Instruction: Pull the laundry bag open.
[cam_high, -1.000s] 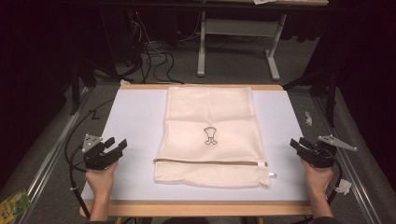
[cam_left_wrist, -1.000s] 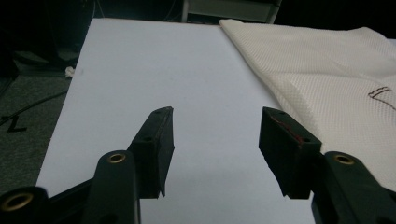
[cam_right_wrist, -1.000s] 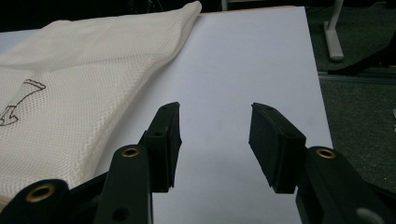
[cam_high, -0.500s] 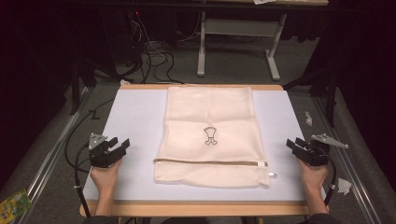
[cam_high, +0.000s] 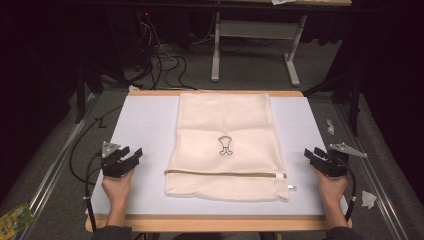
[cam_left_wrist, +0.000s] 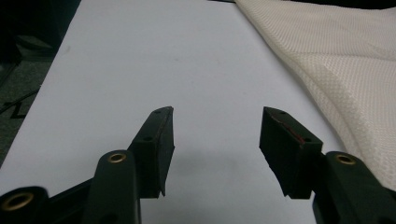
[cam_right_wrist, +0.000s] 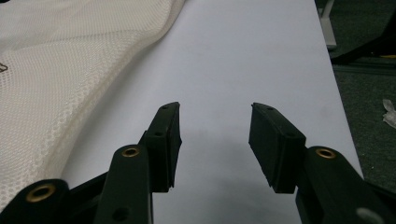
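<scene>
A cream mesh laundry bag (cam_high: 227, 145) lies flat in the middle of the white table top (cam_high: 145, 120), with a small dark printed mark (cam_high: 225, 145) at its centre and a zipper (cam_high: 225, 173) running across near its front end. My left gripper (cam_high: 131, 155) rests low over the table's left part, open, nothing between its jaws; the bag's edge (cam_left_wrist: 345, 65) lies to its right. My right gripper (cam_high: 312, 154) sits at the table's right edge, open and empty, with the bag (cam_right_wrist: 60, 60) to its left.
The table has a wooden rim (cam_high: 215, 222). Cables (cam_high: 165, 60) and a grey table frame (cam_high: 252, 35) stand on the dark floor behind. Scraps of paper (cam_high: 369, 199) lie on the floor at the right, a green packet (cam_high: 12, 220) at the lower left.
My left gripper has moved a little inward toward the bag and lower over the table. The right gripper has shifted slightly inward. The bag has not moved.
</scene>
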